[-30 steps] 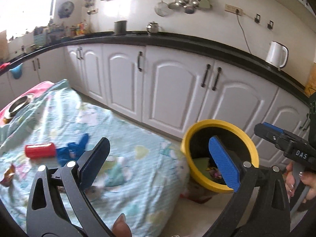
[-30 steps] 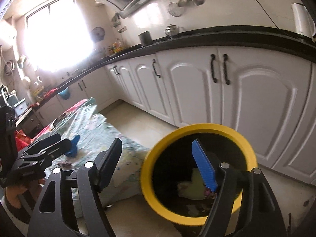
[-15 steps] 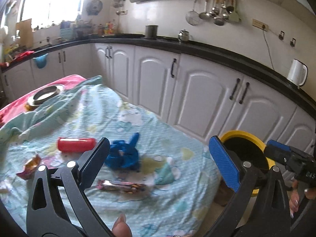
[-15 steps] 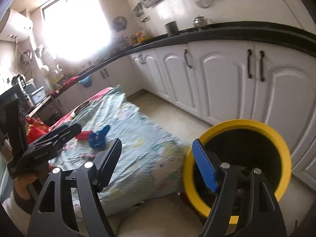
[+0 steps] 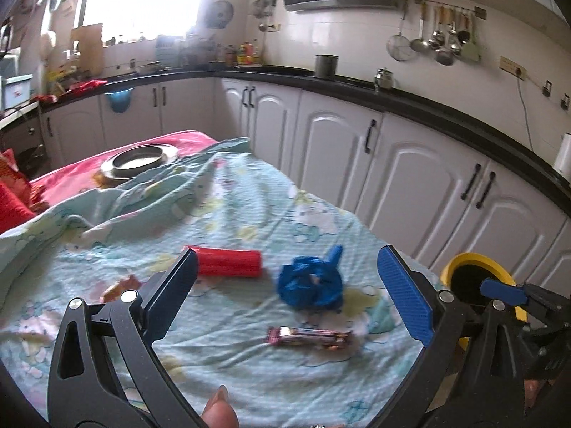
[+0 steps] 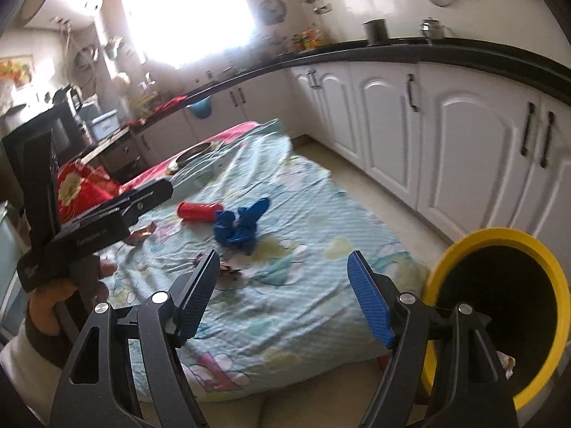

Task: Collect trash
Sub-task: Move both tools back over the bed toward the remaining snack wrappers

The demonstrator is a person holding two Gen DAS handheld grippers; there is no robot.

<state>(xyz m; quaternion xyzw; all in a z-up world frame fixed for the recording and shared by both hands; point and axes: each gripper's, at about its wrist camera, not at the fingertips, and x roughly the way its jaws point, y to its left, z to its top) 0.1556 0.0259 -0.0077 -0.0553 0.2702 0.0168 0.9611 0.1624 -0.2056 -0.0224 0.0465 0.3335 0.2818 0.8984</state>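
Kitchen table's patterned cloth (image 5: 249,221) holds litter; both empty tongs, left gripper (image 5: 285,296) and right gripper (image 6: 283,299), gape, and next comes closing on the near candy wrapper (image 5: 308,337)

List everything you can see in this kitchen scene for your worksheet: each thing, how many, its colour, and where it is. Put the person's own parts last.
bin: 1, yellow rim, floor, right of the table
tablecloth: 1, pale blue patterned, over the table
red roll: 1, on the tablecloth
blue wad: 1, right of the red roll
snack wrapper: 1, dark, nearest
small wrapper: 1, orange, left of the red roll
metal dish: 1, silver, far end
cabinets: white, under a black counter
left gripper: open, empty
right gripper: open, empty
hand: 1, holding the left gripper
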